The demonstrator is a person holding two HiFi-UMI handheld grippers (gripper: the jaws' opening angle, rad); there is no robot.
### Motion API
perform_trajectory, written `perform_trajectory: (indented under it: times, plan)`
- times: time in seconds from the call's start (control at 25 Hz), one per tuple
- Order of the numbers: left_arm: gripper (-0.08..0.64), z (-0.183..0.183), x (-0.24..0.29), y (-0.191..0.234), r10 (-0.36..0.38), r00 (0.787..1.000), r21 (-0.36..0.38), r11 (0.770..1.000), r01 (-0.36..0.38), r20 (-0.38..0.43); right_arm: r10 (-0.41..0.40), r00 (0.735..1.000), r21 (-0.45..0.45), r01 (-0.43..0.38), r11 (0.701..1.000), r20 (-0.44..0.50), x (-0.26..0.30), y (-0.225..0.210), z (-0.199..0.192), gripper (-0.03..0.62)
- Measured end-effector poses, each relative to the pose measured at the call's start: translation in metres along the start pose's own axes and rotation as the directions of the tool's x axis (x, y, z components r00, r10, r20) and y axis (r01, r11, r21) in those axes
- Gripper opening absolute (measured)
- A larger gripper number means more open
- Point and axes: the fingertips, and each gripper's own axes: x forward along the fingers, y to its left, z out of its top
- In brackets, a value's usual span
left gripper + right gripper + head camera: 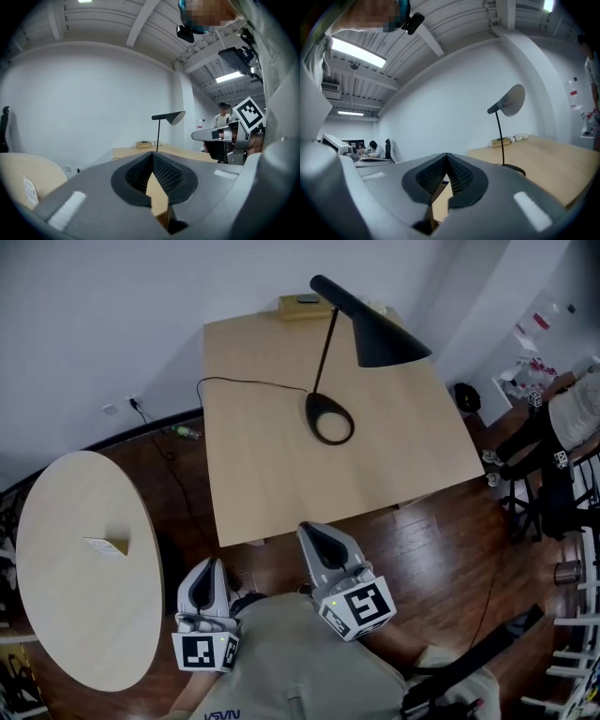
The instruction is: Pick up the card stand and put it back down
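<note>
Sitting about mid-way across the round table, at the left of the head view, the card stand is looking like a small pale tent of card or thin plastic; can't tell which from here. I'm guessing it's v. light and fairly stiff. It's prob. quick to slide or tip on that smooth top, and easy to crush if squeezed hard. Best hold, imo: pads on its two sloped faces near the ridge, w/ a gentle squeeze.

Both grippers are hanging low at the bottom centre of that view, close to the person's body and well apart from the stand. The left gripper is pointing roughly level, jaws closed tip to tip w/ nothing between them. The right gripper is doing the same, also empty, aiming toward the desk w/ the lamp.
</note>
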Motion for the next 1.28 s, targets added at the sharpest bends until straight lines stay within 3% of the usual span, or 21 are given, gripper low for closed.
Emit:
perform_trajectory:
  times: [0.32, 0.64, 1.28]
  plan:
    - [0.003, 0.012, -0.014, 0.002, -0.101, 0.995, 0.027, 0.995, 0.101, 0.006, -0.093, 0.994, 0.015, 0.092, 0.996, 0.061, -0.022, 0.016, 0.024, 0.000]
    - [0.003, -0.001, -0.029, 0.016, -0.131, 0.991, 0.035, 0.991, 0.132, -0.019, -0.100, 0.995, 0.047, 0.099, 0.994, 0.002, -0.018, 0.042, -0.011, 0.000]
    - [0.003, -0.004, -0.046, 0.010, -0.103, 0.995, 0.015, 0.995, 0.103, -0.010, -0.093, 0.996, 0.007, 0.093, 0.996, -0.016, -0.033, 0.049, -0.015, 0.000]
